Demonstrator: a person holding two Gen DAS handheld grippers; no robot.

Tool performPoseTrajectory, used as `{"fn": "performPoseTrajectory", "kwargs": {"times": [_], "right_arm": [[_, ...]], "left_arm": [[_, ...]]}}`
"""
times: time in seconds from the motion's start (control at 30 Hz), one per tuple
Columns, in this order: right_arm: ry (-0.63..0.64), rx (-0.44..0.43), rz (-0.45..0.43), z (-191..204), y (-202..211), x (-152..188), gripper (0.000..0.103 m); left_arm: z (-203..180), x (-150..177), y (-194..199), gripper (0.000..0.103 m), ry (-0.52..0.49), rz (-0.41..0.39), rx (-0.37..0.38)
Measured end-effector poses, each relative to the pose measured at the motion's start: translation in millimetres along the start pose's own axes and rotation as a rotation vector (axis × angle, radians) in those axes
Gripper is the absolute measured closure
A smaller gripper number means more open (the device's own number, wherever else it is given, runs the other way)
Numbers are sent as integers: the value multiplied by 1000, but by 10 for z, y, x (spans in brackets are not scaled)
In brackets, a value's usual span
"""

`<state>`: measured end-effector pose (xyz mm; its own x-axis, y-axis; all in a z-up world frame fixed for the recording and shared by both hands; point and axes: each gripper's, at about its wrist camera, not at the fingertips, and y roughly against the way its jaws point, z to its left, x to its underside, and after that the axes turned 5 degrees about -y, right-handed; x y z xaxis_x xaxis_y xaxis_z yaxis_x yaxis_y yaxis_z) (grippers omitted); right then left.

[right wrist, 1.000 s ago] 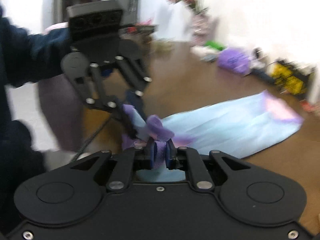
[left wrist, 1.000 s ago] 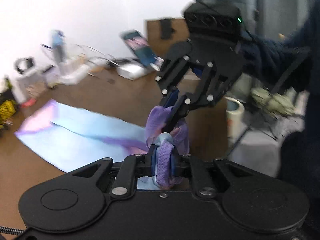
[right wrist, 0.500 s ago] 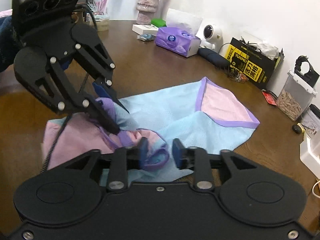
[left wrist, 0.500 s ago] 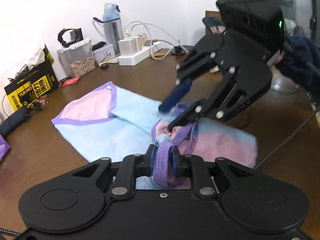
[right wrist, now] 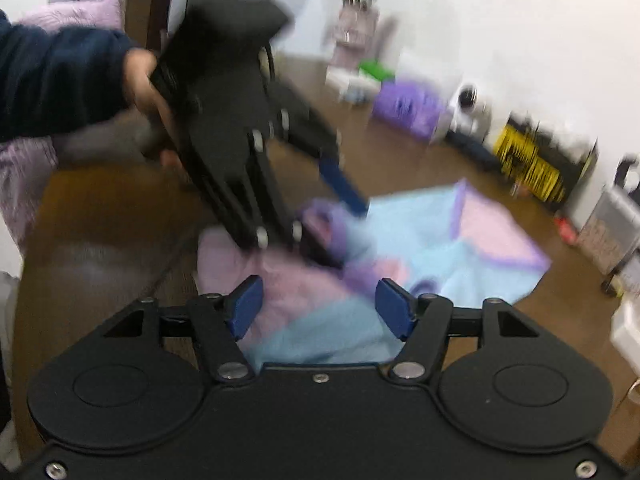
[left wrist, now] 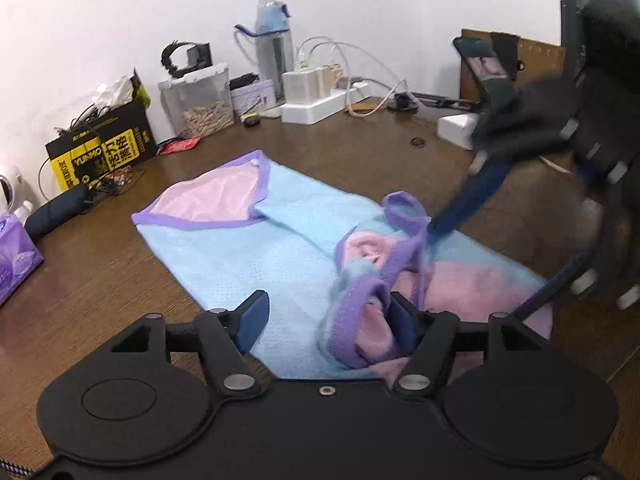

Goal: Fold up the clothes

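Note:
A light blue and pink garment [left wrist: 248,256] with purple trim lies spread on the brown table [left wrist: 100,280], its near end folded over with the pink side up. My left gripper [left wrist: 328,318] hangs just above it. Its jaws are opening, and a bunched purple-trimmed edge [left wrist: 352,304] rests loose against the right pad without being pinched. In the right wrist view my right gripper [right wrist: 320,308] hovers over the garment [right wrist: 420,232]; its jaws are opening too, with only flat cloth below them. Each gripper shows blurred in the other's view: right gripper [left wrist: 508,252], left gripper [right wrist: 340,220].
Along the far wall stand a yellow-black box [left wrist: 104,152], a clear container [left wrist: 200,104], a water bottle [left wrist: 272,48], a power strip [left wrist: 320,104] and a phone on a stand [left wrist: 488,68]. A purple tissue pack [left wrist: 16,256] sits at the left. A flower vase [right wrist: 352,28] stands far back.
Both grippers were shut on the purple-trimmed edge and have opened wide. The lifted end has dropped onto the table, folded over. The right gripper has drawn away from the left one.

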<state>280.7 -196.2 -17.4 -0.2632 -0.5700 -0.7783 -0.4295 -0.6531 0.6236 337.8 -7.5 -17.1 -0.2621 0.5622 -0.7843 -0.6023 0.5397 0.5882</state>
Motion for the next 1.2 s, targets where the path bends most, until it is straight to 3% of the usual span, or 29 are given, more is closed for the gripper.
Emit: {"fn": "performPoseTrajectory", "kwargs": {"times": [0.1, 0.2, 0.37, 0.57, 0.6, 0.63, 0.7, 0.93, 0.97, 1.0, 1.03, 1.07, 1.17, 1.2], "right_arm": [[-52, -9, -4, -75, -50, 13, 35], [-4, 66, -61, 6, 193, -47, 35], [107, 67, -129, 269, 564, -125, 35], [221, 6, -8, 548, 222, 20, 35], [217, 7, 7, 543, 178, 22, 43], [205, 2, 26, 515, 113, 26, 63], [161, -17, 18, 429, 84, 10, 86], [43, -45, -84, 210, 392, -68, 91], [43, -50, -97, 203, 457, -91, 91], [58, -48, -97, 219, 502, -103, 91], [66, -47, -93, 223, 513, -105, 91], [83, -41, -82, 246, 526, -100, 91], [117, 32, -82, 291, 500, -68, 82], [129, 76, -90, 316, 494, -43, 65]], "left_arm": [[-99, -11, 325, 21, -51, -74, -31], [-192, 41, 734, 8, -107, -145, -63], [-293, 171, 1087, 6, -155, -157, -5], [-490, 193, 963, 6, -218, -133, 77], [-518, 195, 926, 6, -226, -126, 77], [-547, 197, 888, 6, -234, -118, 77], [-618, 199, 785, 6, -259, -97, 70], [-774, 118, 382, 9, -331, -7, -53], [-765, 88, 340, 19, -325, -2, -39], [-753, 60, 303, 42, -319, 4, -24], [-728, 41, 282, 56, -312, 11, 3], [-690, 10, 233, 84, -290, 29, 37], [-555, -18, 154, 87, -207, 46, 50], [-502, -20, 142, 87, -176, 47, 63]]}}
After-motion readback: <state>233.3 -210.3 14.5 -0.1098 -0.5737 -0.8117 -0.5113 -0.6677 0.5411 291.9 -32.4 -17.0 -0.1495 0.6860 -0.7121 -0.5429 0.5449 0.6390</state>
